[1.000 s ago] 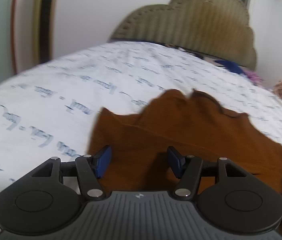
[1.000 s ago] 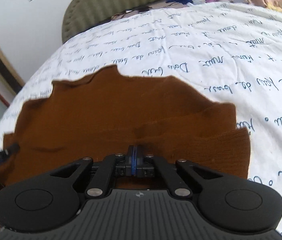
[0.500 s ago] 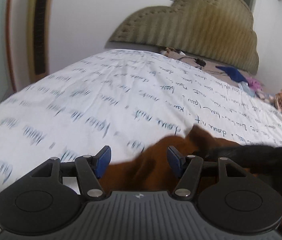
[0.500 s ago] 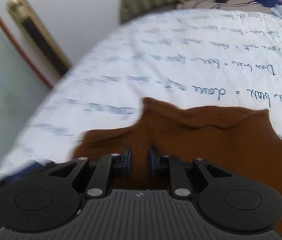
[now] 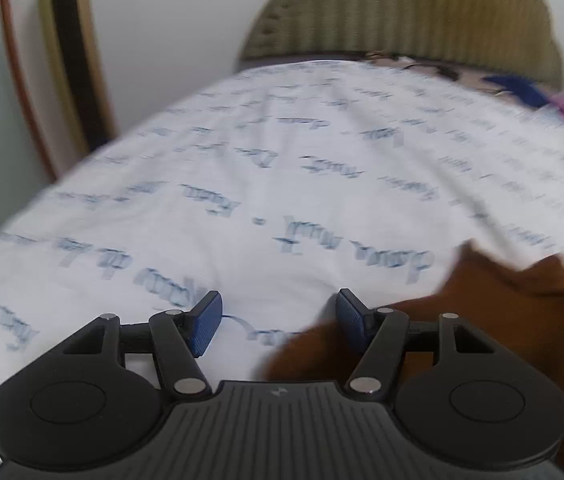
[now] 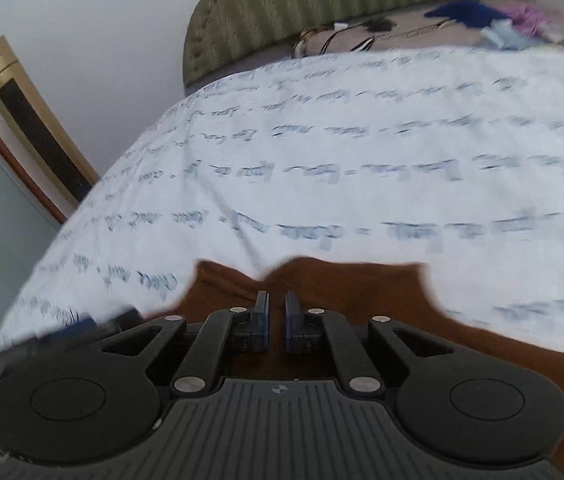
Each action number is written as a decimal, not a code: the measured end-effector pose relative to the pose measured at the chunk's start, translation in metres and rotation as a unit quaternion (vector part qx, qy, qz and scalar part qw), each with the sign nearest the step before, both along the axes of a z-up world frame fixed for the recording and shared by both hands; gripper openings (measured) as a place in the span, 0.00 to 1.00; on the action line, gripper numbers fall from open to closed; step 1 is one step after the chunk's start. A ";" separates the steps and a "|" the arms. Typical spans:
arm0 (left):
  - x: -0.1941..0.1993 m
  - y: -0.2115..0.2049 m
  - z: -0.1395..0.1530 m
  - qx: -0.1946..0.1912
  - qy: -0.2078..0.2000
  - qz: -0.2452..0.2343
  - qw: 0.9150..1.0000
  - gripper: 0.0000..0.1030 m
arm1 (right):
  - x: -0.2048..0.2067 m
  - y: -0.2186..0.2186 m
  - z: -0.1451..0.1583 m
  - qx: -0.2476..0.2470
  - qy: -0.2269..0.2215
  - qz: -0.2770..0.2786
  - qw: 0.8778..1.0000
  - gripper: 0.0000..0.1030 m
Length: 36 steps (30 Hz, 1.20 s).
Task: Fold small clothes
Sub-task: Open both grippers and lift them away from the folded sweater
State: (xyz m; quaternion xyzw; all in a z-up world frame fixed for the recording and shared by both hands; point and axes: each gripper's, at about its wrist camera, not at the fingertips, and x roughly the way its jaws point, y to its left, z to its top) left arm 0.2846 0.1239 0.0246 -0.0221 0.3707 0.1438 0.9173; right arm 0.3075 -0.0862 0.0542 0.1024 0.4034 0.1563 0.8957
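A brown knitted garment (image 5: 494, 312) lies flat on the white bed sheet (image 5: 282, 184) with blue script, at the lower right of the left wrist view. My left gripper (image 5: 278, 322) is open over bare sheet, and its right pad (image 5: 352, 326) sits at the garment's edge with nothing between the pads. In the right wrist view the garment (image 6: 362, 288) lies under my right gripper (image 6: 277, 316). Its jaws are closing, with a narrow gap left, and no cloth is pinched between them. The view is blurred by motion.
An olive padded headboard (image 6: 322, 12) stands at the far end of the bed. Blue and purple clothes (image 6: 478, 14) are piled beside it. A gold tower appliance (image 6: 30, 128) leans against the wall left of the bed. Part of the left gripper (image 6: 82, 330) shows blurred at lower left.
Both grippers swept sideways, and the garment now sits further right and lower in both views. The left gripper came off the garment onto bare sheet. The right jaws went from shut to slightly parted.
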 end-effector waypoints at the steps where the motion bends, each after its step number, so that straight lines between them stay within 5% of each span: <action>1: -0.002 -0.001 0.000 0.003 -0.002 0.000 1.000 0.62 | -0.008 -0.008 0.002 -0.020 -0.003 -0.006 1.000 0.14; 3: -0.004 -0.007 0.002 0.020 -0.001 0.000 1.000 0.62 | -0.018 -0.022 -0.007 -0.049 0.010 -0.019 0.999 0.21; 5: -0.009 -0.009 0.009 0.023 -0.009 0.003 1.000 0.62 | -0.019 -0.036 -0.027 -0.072 0.033 -0.040 0.996 0.15; 12: -0.058 0.017 0.051 -0.029 -0.042 0.012 0.999 0.60 | -0.035 -0.067 -0.017 -0.013 0.007 -0.072 0.997 0.18; 25: -0.273 0.032 0.093 -0.045 -0.075 -0.094 0.992 0.60 | -0.265 -0.131 0.052 0.010 -0.034 0.019 0.999 0.32; 29: -0.337 0.054 0.095 -0.066 -0.083 -0.093 0.990 0.60 | -0.338 -0.165 0.054 0.022 -0.032 0.005 0.999 0.32; 36: -0.429 0.076 0.087 -0.049 -0.082 -0.102 0.990 0.64 | -0.427 -0.195 0.033 0.030 -0.028 -0.013 0.999 0.33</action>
